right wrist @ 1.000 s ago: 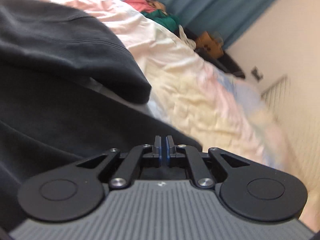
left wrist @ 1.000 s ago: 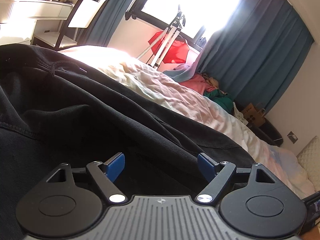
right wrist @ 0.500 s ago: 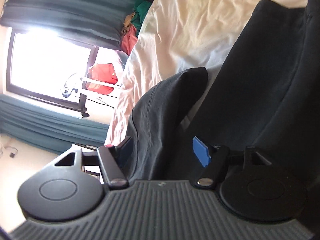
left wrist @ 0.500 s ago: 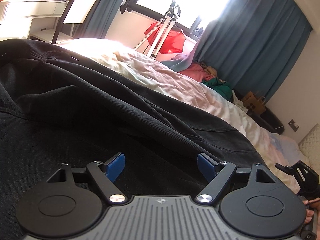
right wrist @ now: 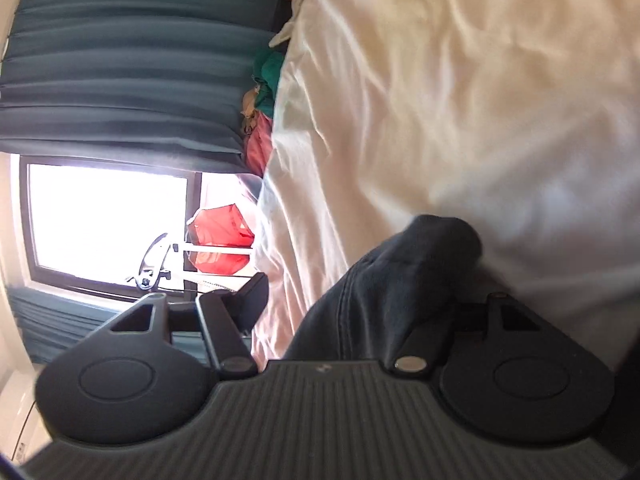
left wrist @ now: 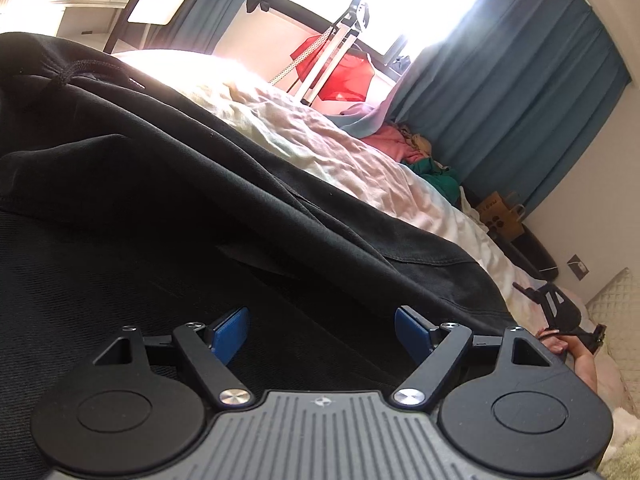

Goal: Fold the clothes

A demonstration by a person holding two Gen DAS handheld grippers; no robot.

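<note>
**Black garment across the bed, both grippers spread wide**

Left wrist view: the left gripper has its jaws far apart, and nothing is between the blue pads. They stand just above the black garment, which covers most of the bed on this side. The garment's long axis goes from the near right, where a stitched hem lies at the bed edge, to the far left, where a drawstring shows. Its left part is cut off by the picture edge, so the full shape cannot be seen. At the right edge, part of the right gripper shows, half hidden behind the left one.

Right wrist view: the camera is turned sideways and the picture is blurred. The right gripper is wide open. A fold of the black garment lies between the fingers and covers the right fingertip; whether it touches the pads I cannot tell. Past it is the pale sheet, with the teal curtain beyond.
</note>
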